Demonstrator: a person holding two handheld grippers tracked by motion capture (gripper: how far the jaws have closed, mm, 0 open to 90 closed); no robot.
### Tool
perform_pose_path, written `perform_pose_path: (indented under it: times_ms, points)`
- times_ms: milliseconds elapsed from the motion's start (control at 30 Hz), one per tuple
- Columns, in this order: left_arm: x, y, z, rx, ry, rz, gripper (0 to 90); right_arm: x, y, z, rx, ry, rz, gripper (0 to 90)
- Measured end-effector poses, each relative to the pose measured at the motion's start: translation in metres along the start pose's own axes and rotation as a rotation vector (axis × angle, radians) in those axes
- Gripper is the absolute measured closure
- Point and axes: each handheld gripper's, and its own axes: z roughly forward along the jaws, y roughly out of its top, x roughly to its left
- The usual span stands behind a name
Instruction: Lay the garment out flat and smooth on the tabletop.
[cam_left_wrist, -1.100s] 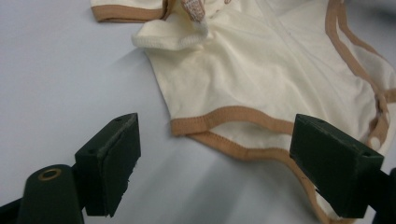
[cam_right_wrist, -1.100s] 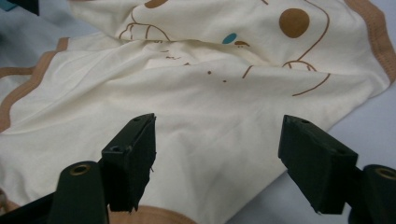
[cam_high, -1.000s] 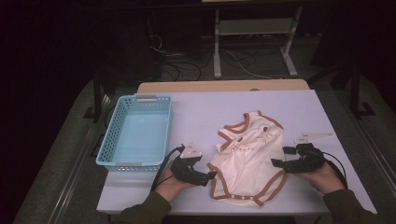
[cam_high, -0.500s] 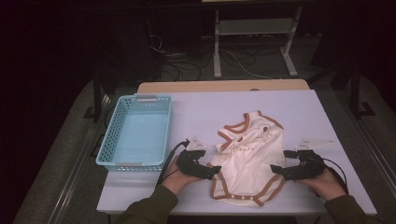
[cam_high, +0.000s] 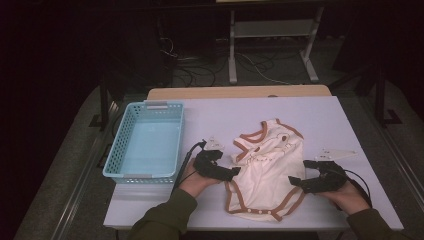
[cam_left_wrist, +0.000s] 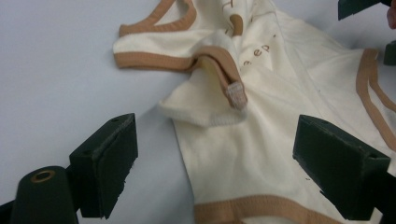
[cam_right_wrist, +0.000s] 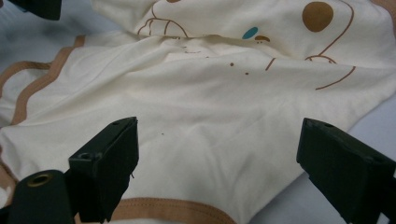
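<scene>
Both grippers, left (cam_high: 231, 173) and right (cam_high: 295, 181), flank the cream bodysuit (cam_high: 265, 170) on the table (cam_high: 320, 115), fingers wide and empty, garment unfolded, blue basket (cam_high: 116, 159) unfilled.

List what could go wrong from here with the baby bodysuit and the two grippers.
1. The bodysuit lies rumpled, one shoulder strap folded over; the left gripper, jaws open at its edge, might pinch a single layer and drag it crooked.
2. The right gripper, also open, sits at the opposite edge; uneven pulls could bunch the cloth instead of flattening it.

White table (cam_high: 310, 120), blue basket (cam_high: 147, 142), cream bodysuit (cam_high: 265, 170)
</scene>
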Motion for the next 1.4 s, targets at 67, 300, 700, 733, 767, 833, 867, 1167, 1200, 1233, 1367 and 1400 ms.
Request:
perform_pose_path:
  times_ms: [67, 300, 700, 733, 767, 833, 867, 1167, 1200, 1233, 1367, 1400]
  points:
    - [0.000, 0.004, 0.002, -0.007, 0.006, -0.006, 13.3, 0.000, 0.000, 0.001, 0.000, -0.002, -0.004, 12.6]
    - [0.005, 0.018, 0.006, -0.026, 0.021, -0.003, 14.2, 0.000, -0.002, 0.002, 0.011, -0.017, -0.016, 12.7]
    - [0.017, 0.035, 0.020, -0.038, 0.057, -0.004, 21.1, 0.000, -0.001, 0.000, -0.001, -0.017, -0.020, 12.6]
    - [0.020, 0.036, 0.023, -0.033, 0.071, -0.011, 22.3, 0.001, -0.001, 0.001, 0.001, -0.018, -0.022, 12.8]
    - [0.020, 0.036, 0.023, -0.033, 0.071, -0.011, 22.9, 0.001, -0.001, 0.001, 0.001, -0.018, -0.022, 12.8]
    - [0.027, 0.037, 0.027, -0.033, 0.093, -0.015, 25.9, 0.000, -0.002, 0.002, 0.009, -0.023, -0.026, 12.9]
    - [0.027, 0.037, 0.027, -0.033, 0.093, -0.015, 26.8, 0.000, -0.002, 0.002, 0.009, -0.023, -0.026, 12.9]
    - [0.046, 0.039, 0.047, -0.012, 0.138, -0.048, 42.8, -0.001, -0.002, 0.002, 0.009, -0.024, -0.025, 13.0]
    - [0.047, 0.039, 0.049, -0.006, 0.141, -0.047, 45.0, -0.001, -0.002, 0.002, 0.010, -0.023, -0.025, 13.0]
    - [0.050, 0.039, 0.053, 0.002, 0.141, -0.052, 48.3, -0.001, -0.003, 0.003, 0.013, -0.024, -0.023, 13.0]
    - [0.051, 0.039, 0.059, 0.021, 0.150, -0.052, 54.1, -0.001, -0.003, 0.003, 0.013, -0.022, -0.024, 13.0]
    - [0.053, 0.038, 0.063, 0.024, 0.144, -0.056, 57.6, -0.001, -0.003, 0.003, 0.013, -0.019, -0.025, 13.0]
